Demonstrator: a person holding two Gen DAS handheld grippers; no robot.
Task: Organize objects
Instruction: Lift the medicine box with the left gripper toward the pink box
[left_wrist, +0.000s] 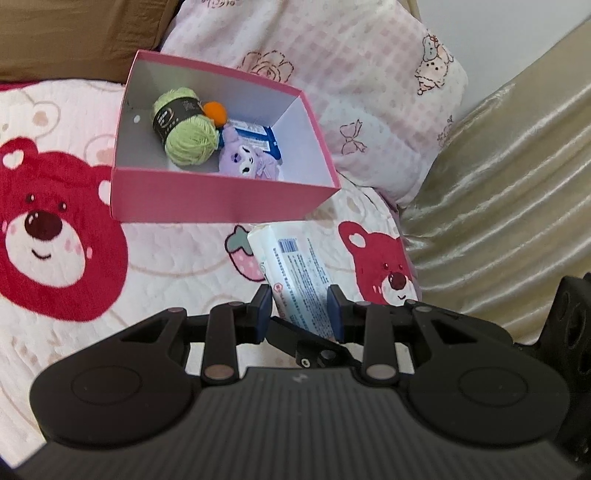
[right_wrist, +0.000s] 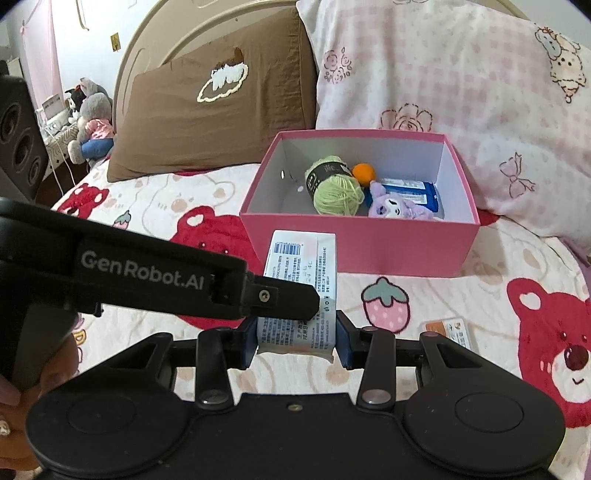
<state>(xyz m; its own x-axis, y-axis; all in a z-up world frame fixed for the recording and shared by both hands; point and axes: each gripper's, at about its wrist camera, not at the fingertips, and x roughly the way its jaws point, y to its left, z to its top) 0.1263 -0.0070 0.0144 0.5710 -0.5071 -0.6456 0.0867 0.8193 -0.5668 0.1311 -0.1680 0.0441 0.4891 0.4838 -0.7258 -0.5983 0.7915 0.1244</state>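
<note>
My right gripper is clamped on the tissue pack, and my left gripper pinches the same pack. The pink box stands just ahead; I should lift level, over its near wall.

The bed is covered with a cream blanket printed with red bears and pink strawberries. Sitting right on it is an open pink box, lid off, up near the head end. A brown pillow and a pink-checked pillow lean at the headboard just behind the box. Off to the right there's a small orange-and-white packet lying flat on the blanket, well apart from the box.
</note>
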